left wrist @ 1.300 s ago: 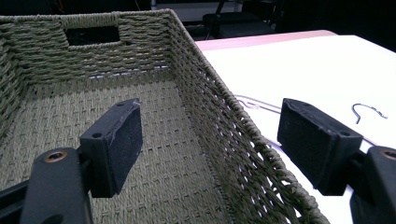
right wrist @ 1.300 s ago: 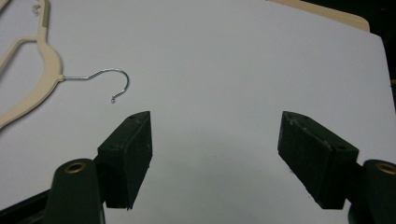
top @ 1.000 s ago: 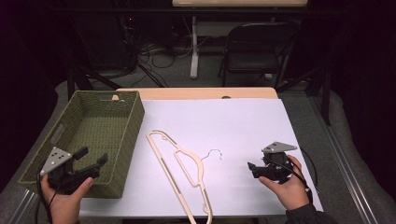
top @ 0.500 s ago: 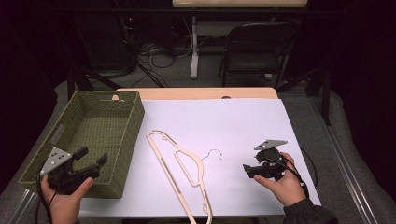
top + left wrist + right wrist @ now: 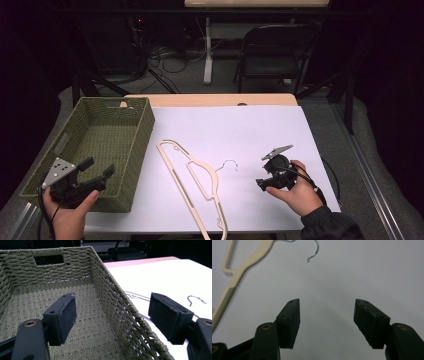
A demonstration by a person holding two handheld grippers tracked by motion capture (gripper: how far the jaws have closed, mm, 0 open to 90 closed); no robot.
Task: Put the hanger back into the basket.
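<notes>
The hanger (image 5: 192, 182) lies flat on the white tabletop (image 5: 260, 135), near the middle and toward the front edge. It is cream coloured, with a thin metal hook (image 5: 229, 164) that points to the right. In the right gripper view the hook (image 5: 313, 251) curls at the top and the hanger's (image 5: 242, 267) arm runs down the left side, with a ribbed strip low on that arm. No writing or label can be read on it.

The right gripper (image 5: 264, 184) is just to the right of the hanger, near the hook but not touching it. A hand (image 5: 297, 192) holds it low over the tabletop, aimed at the hanger. Its fingers (image 5: 289, 322) have just been closing a bit, but a wide gap is left between them, with bare white tabletop in it. They hold nothing.

The basket (image 5: 142, 135) sits on the left side of the tabletop, just beside the hanger. It is green and woven, with a handle hole in its far wall (image 5: 48, 259).

The left gripper (image 5: 97, 170) hangs over the near right corner of the basket. Its fingers (image 5: 62, 315) are wide apart, one over the inside of the basket and one outside the basket's right wall (image 5: 120, 312). They hold nothing. The grey plate on top has a few small holes and no words.
</notes>
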